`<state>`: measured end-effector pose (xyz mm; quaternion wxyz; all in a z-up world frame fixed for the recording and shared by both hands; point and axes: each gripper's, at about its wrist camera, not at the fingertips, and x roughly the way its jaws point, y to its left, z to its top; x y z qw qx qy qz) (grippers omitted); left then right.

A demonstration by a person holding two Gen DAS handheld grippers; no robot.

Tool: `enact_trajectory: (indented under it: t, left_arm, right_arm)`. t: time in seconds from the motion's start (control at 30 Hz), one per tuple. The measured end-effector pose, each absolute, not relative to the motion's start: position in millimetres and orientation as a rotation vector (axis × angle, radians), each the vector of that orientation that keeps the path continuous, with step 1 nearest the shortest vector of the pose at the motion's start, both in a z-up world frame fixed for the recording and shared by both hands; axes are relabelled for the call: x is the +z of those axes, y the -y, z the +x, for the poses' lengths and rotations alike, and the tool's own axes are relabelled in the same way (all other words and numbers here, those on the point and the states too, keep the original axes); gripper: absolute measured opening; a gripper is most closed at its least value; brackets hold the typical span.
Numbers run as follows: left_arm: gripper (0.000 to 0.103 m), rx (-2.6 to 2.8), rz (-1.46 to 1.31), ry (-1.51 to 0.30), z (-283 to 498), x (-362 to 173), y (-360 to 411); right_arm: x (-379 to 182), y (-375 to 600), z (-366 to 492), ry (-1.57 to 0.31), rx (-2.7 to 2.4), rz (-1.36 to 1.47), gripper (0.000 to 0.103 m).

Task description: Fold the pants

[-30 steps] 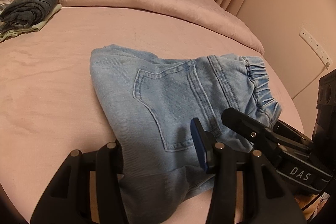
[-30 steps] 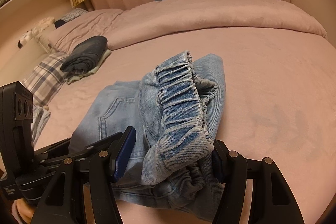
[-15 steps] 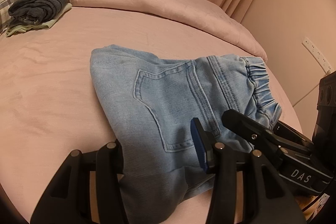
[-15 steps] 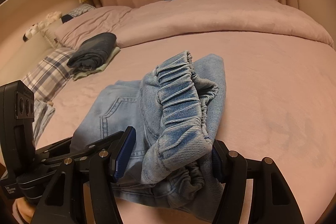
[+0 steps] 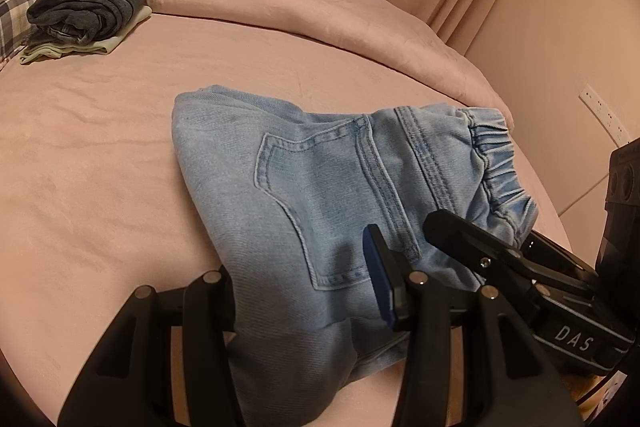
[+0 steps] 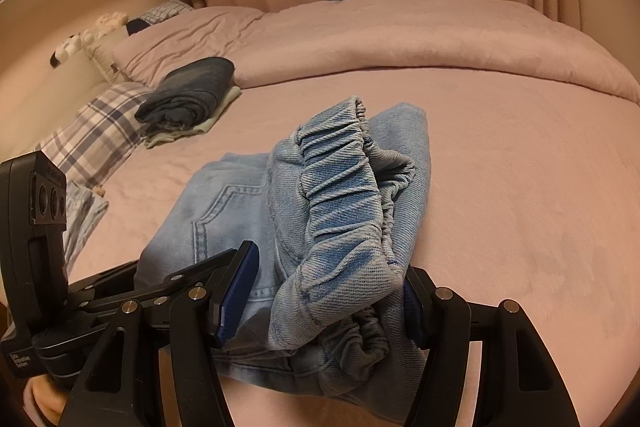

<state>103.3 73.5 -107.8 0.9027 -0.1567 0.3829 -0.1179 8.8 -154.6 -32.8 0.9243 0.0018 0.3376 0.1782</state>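
Note:
A pair of light blue jeans [image 5: 320, 195], folded into a thick bundle, lies on the pink bed [image 5: 100, 167] with a back pocket facing up. My left gripper [image 5: 298, 267] is shut on the bundle's near edge, and denim fills the gap between its fingers. In the right wrist view the elastic waistband end of the jeans [image 6: 340, 207] bulges up between the blue pads of my right gripper [image 6: 330, 271], which is shut on it. Each gripper shows in the other's view: the right gripper [image 5: 480, 255] and the left gripper [image 6: 180, 279] stand close side by side.
A stack of dark folded jeans [image 5: 92, 3] on a pale garment sits at the far left of the bed, beside a plaid pillow [image 6: 92, 131]. A rolled pink duvet [image 5: 320, 7] runs along the back. The bed's edge and a wall power strip [image 5: 604, 115] are on the right.
Both grippers have drifted a little across the bed together, still gripping the jeans. The dark folded stack now appears further right in both views.

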Motion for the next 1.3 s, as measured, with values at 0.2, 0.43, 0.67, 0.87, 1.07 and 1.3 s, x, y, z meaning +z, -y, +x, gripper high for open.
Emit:
enact_trajectory:
  t: [0.2, 0.43, 0.67, 0.87, 1.07, 1.3]
  left_arm:
    - [0.047, -0.242, -0.328, -0.797, 101.6, -108.3, -75.3]
    - [0.047, -0.229, -0.334, -0.808, 104.1, -107.7, -76.8]
    - [0.047, -0.207, -0.325, -0.824, 103.8, -109.1, -73.2]
    - [0.047, -0.200, -0.317, -0.829, 107.6, -108.4, -68.6]
    - [0.047, -0.197, -0.321, -0.834, 112.2, -108.2, -68.3]
    - [0.047, -0.192, -0.320, -0.832, 115.1, -106.7, -69.5]
  right_arm:
    - [-33.3, 150.5, 10.1, -0.695, 0.365, 0.001, 0.066]
    - [-36.1, 148.7, 12.7, -0.704, 0.369, -0.004, 0.066]
    - [-38.8, 149.0, 19.1, -0.713, 0.386, 0.001, 0.066]
    - [-39.4, 150.4, 23.1, -0.716, 0.387, 0.006, 0.066]
    - [-40.2, 151.6, 26.8, -0.715, 0.389, 0.011, 0.066]
    - [-39.9, 150.9, 28.9, -0.712, 0.394, 0.018, 0.066]
